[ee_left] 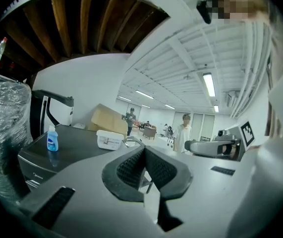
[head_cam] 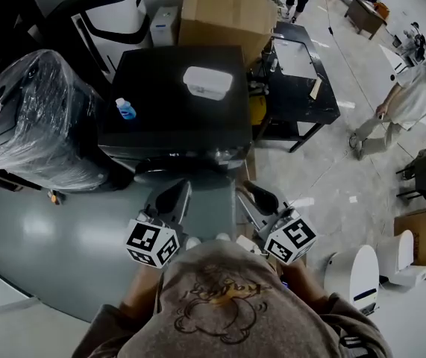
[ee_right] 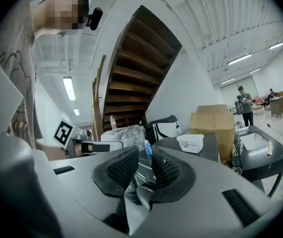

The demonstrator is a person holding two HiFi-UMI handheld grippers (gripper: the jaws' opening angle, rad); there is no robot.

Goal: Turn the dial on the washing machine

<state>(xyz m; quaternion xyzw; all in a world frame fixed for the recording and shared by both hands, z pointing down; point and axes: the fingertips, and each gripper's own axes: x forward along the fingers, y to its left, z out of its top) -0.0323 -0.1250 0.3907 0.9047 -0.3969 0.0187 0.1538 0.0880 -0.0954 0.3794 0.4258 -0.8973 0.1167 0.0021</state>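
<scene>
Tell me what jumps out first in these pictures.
The black washer fills the middle of the head view, with a white box and a small blue bottle on its top. Left of it stands a bulky plastic-wrapped bundle.

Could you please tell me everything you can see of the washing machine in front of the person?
The washing machine is a boxy appliance with a flat, dark, slightly glossy top and a greyish control panel along its front edge. Its dial cannot be made out. It stands upright on the floor between a plastic-wrapped bundle and a low dark table. A white lidded tub and a small blue bottle rest on its top.
</scene>
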